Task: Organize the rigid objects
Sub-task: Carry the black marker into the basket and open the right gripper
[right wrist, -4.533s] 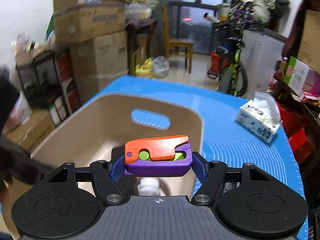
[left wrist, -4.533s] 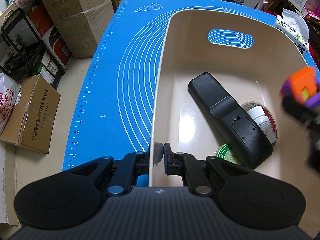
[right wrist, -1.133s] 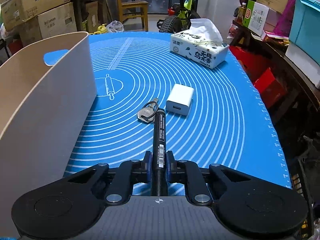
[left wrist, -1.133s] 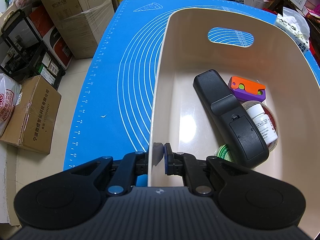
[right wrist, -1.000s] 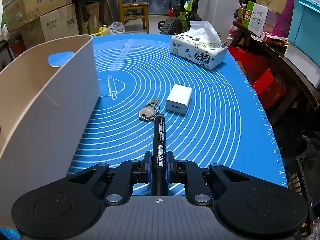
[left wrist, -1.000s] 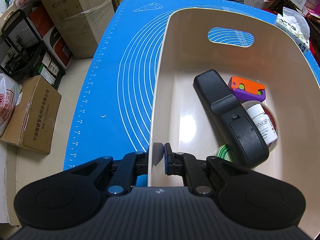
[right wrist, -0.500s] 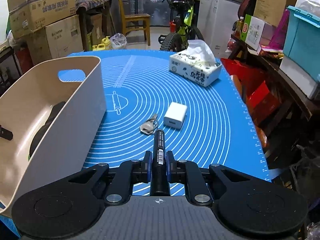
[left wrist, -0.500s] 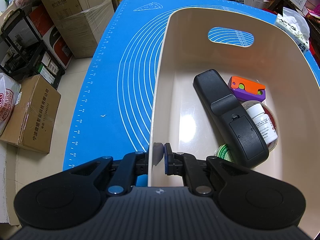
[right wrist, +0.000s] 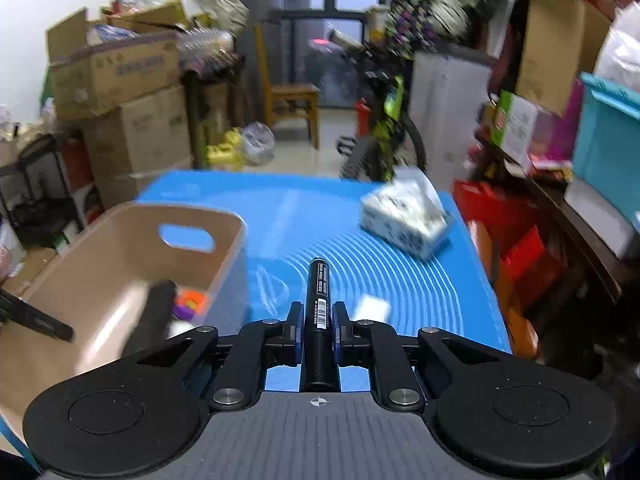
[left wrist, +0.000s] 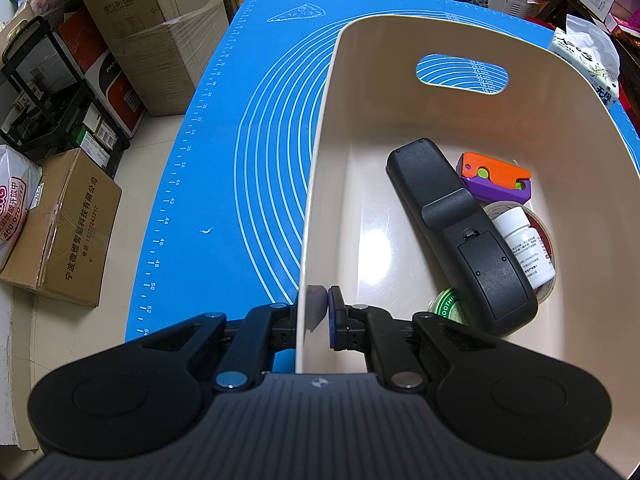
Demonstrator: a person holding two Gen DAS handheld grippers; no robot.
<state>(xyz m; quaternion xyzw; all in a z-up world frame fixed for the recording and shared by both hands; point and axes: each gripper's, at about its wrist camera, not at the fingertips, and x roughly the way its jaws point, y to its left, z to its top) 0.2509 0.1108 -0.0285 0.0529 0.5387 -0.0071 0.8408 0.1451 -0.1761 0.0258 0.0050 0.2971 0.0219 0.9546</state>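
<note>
A beige bin [left wrist: 400,40] stands on the blue mat [left wrist: 248,128]. My left gripper [left wrist: 318,312] is shut on the bin's near left wall. Inside lie a black remote [left wrist: 460,232], an orange and purple toy [left wrist: 496,178], a white pill bottle [left wrist: 524,246] and a green tin [left wrist: 448,306]. My right gripper [right wrist: 317,320] is shut on a black marker [right wrist: 318,292] and holds it above the mat, to the right of the bin [right wrist: 120,280]. A white charger [right wrist: 372,306] lies on the mat beyond it.
A tissue pack [right wrist: 408,216] sits at the mat's far right. Cardboard boxes [left wrist: 160,28] and a black rack [left wrist: 48,92] stand on the floor to the left. A chair [right wrist: 288,96] and a bicycle [right wrist: 380,128] stand behind the table.
My right gripper has lifted the marker off the mat and tilted up, so the view now looks higher and is blurred. The left gripper and the bin have not moved.
</note>
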